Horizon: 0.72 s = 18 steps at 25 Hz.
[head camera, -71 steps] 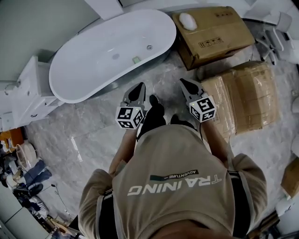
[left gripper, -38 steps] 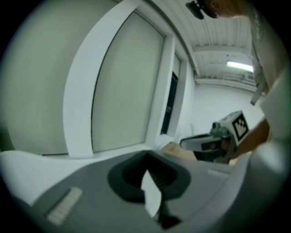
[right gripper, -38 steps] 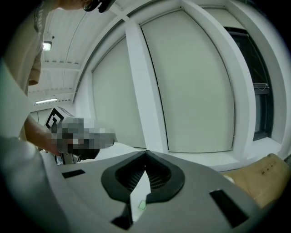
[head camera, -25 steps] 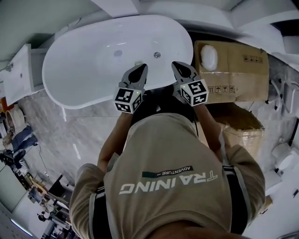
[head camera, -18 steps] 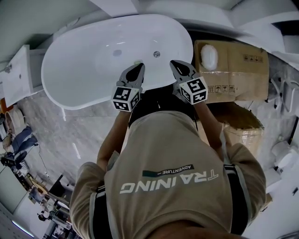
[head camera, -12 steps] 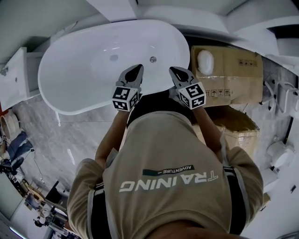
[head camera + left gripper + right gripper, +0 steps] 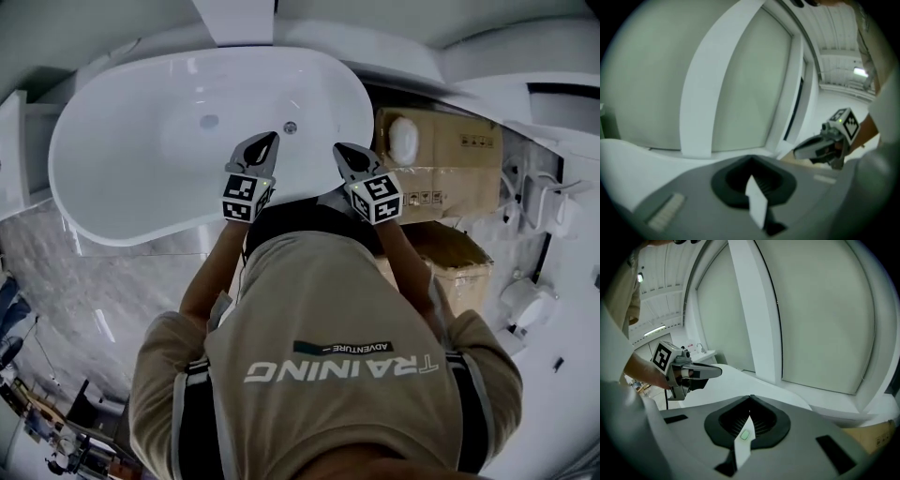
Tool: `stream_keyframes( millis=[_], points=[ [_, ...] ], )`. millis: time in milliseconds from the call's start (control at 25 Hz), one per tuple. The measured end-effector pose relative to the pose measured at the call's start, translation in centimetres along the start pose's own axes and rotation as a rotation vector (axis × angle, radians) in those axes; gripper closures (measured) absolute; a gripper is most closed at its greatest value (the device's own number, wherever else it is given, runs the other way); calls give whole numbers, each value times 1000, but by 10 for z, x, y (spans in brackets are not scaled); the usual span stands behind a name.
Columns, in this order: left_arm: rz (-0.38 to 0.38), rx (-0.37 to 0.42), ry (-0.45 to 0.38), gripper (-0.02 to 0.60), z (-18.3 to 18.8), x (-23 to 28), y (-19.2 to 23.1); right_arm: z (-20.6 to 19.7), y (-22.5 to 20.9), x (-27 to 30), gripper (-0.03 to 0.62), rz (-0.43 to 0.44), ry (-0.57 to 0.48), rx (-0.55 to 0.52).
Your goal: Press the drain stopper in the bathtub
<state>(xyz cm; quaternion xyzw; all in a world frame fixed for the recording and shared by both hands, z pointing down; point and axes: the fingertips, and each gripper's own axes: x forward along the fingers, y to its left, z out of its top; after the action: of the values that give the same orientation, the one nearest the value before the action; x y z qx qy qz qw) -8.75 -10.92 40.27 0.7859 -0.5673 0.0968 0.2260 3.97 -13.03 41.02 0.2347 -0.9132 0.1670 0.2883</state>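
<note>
Bathtub (image 7: 112,169): white, oval. Drain stopper (image 7: 290,127): small round metal disc on the tub floor toward its right end, nothing touching it. Left gripper (image 7: 262,141): jaws closed together, empty, above the tub's near rim, just short of the stopper. Right gripper (image 7: 342,150): jaws closed, empty, over the tub's near right edge.

Dim, cool, even light; heavy fisheye warp, black vignetted corners, soft foreground blur.

beige short-sleeve 'training' tee (image 7: 328,309); grey left tongs (image 7: 271,138), grey right tongs (image 7: 338,148)
</note>
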Motion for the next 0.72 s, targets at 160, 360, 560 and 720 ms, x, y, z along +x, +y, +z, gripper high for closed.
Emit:
stream_keyframes(
  millis=[160,360,560,720],
  points=[
    [16,-19,26,580,-27,20,30,-14,-11,38,586,-38,48,-88],
    [33,-27,85,580,-51,44,44,-46,-32,77,585,-29,131,-87],
    [81,-23,144,580,-80,61,61,-79,-53,120,585,-3,197,-40],
    [188,-88,172,580,-109,75,86,-104,-69,148,585,32,259,-29]
  ],
)
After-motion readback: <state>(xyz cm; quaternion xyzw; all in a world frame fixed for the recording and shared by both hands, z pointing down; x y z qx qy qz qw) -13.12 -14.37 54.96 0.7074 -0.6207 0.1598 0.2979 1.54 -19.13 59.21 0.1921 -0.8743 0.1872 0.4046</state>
